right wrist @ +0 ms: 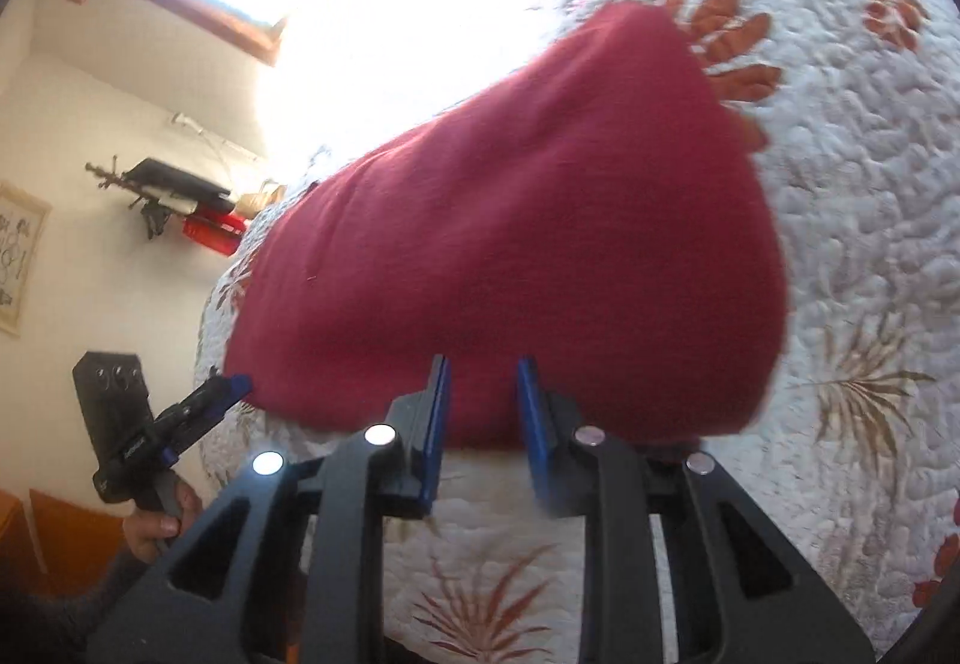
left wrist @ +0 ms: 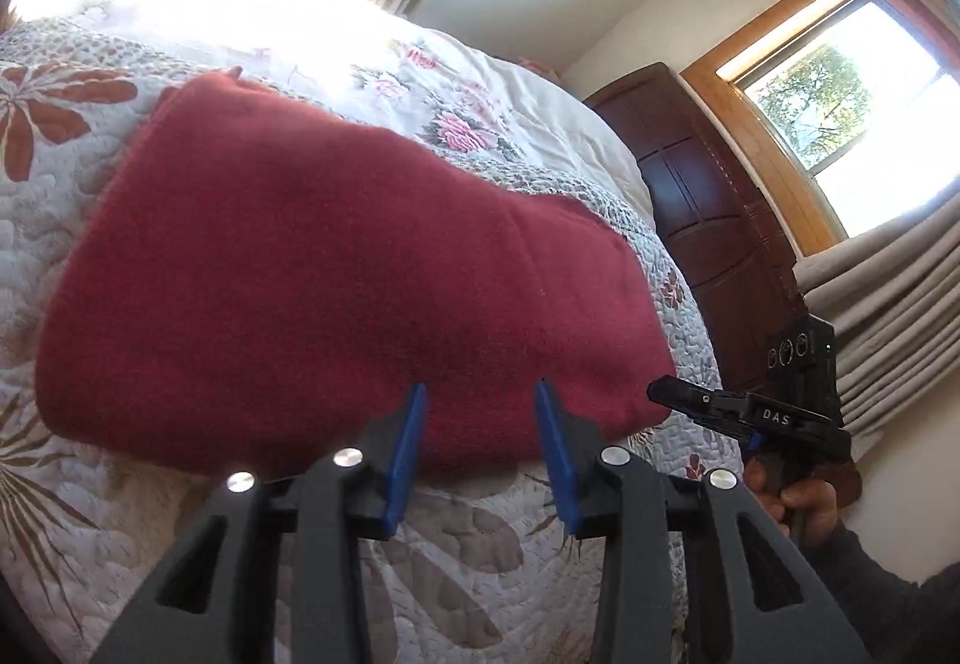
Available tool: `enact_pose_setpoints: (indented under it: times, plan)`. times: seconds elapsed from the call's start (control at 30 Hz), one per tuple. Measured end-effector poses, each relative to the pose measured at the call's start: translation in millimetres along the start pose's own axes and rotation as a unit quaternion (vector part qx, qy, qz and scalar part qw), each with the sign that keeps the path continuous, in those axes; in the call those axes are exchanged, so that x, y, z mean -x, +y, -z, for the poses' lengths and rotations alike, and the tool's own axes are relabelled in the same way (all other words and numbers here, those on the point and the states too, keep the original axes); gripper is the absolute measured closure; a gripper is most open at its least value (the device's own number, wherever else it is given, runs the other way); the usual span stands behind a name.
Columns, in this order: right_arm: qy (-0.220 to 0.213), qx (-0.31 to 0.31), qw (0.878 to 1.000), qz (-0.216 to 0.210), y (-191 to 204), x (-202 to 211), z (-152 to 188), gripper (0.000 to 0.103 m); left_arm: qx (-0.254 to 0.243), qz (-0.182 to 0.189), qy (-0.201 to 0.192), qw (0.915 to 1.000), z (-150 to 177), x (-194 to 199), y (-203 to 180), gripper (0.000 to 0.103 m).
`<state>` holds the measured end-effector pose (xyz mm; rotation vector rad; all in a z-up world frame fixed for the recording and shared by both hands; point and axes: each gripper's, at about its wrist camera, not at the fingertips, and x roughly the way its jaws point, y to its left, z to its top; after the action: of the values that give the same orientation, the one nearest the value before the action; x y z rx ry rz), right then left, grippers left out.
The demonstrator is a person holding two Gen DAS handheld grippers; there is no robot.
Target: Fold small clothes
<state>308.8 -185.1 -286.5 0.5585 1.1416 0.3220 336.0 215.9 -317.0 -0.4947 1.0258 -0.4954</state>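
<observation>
Red garment: a folded dark-red cloth (left wrist: 312, 268) lies flat on the bed's quilt, with its near edge rounded and smooth; in the right wrist view the same cloth (right wrist: 528, 244) fills the middle of the frame.
Bed: a white quilt (left wrist: 72, 196) with stitched leaf and flower patterns in rust and brown carries the cloth; a pink-flowered cover lies farther back.
Left claw: the left claw (left wrist: 480, 394) has its blue-padded fingers apart, with nothing between them; their tips sit at the near edge of the cloth. Whether they touch the fabric cannot be told.
Right claw: the right claw (right wrist: 480, 364) also has its fingers apart and empty, tips at the cloth's near edge.
Claws together: each shows in the other's view, at opposite near corners of the cloth.
Hand: a hand (left wrist: 798, 502) in a dark sleeve grips the right claw's handle.
Room: a dark wooden cabinet (left wrist: 696, 220) stands beside a window (left wrist: 840, 105) with pleated curtains.
</observation>
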Motion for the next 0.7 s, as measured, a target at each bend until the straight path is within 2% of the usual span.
enact_pose_setpoints:
  times: [0.03,0.07,0.1,0.13,0.17,0.23,0.27,0.3,0.33,0.4,0.43,0.47,0.53,0.57,0.63,0.7]
  plan:
    - [-0.013,-0.018,1.000,0.022,-18,3,1,0.080,0.017,-0.014,0.010,0.9997,5,-6,10,0.064]
    - [-0.018,-0.033,0.998,0.044,-34,1,3,0.088,0.041,-0.013,0.018,0.9989,11,-12,23,0.065]
    - [-0.009,-0.050,0.997,0.057,-50,-6,4,0.091,0.065,0.006,0.013,0.9978,14,-14,33,0.066]
    - [0.010,-0.069,0.995,0.068,-64,-16,6,0.087,0.083,0.021,0.011,0.9963,13,-15,39,0.066]
    - [0.016,-0.083,0.994,0.075,-71,-20,8,0.068,0.096,0.031,0.015,0.9948,11,-14,42,0.066]
    - [-0.001,-0.090,0.992,0.087,-66,-8,7,0.069,0.118,0.060,0.025,0.9909,1,0,42,0.064]
    - [-0.016,-0.085,0.993,0.084,-56,4,6,0.070,0.132,0.084,0.022,0.9874,-6,14,46,0.051]
    - [-0.031,-0.067,0.993,0.090,-41,17,6,0.070,0.145,0.099,0.010,0.9845,-11,30,52,0.030]
    - [-0.044,-0.040,0.992,0.108,-23,28,8,0.070,0.155,0.095,-0.007,0.9834,-17,47,62,0.022]
    - [-0.054,0.028,0.988,0.139,24,41,16,0.068,0.179,0.075,-0.026,0.9807,-34,72,90,0.018]
    - [-0.052,0.072,0.984,0.154,50,41,22,0.059,0.195,0.071,-0.025,0.9779,-44,80,108,0.017]
    - [-0.046,0.125,0.976,0.173,72,39,29,0.052,0.214,0.070,-0.018,0.9742,-53,82,124,0.016]
    - [-0.028,0.243,0.948,0.202,133,17,54,0.045,0.248,0.073,0.019,0.9657,-70,76,152,0.015]
    - [-0.019,0.299,0.931,0.209,160,5,69,0.040,0.259,0.082,0.038,0.9616,-78,70,162,0.015]
    - [-0.014,0.397,0.892,0.215,213,-25,105,0.035,0.266,0.098,0.071,0.9564,-93,54,176,0.014]
    - [-0.014,0.485,0.846,0.219,258,-58,136,0.034,0.268,0.106,0.094,0.9529,-106,39,184,0.014]
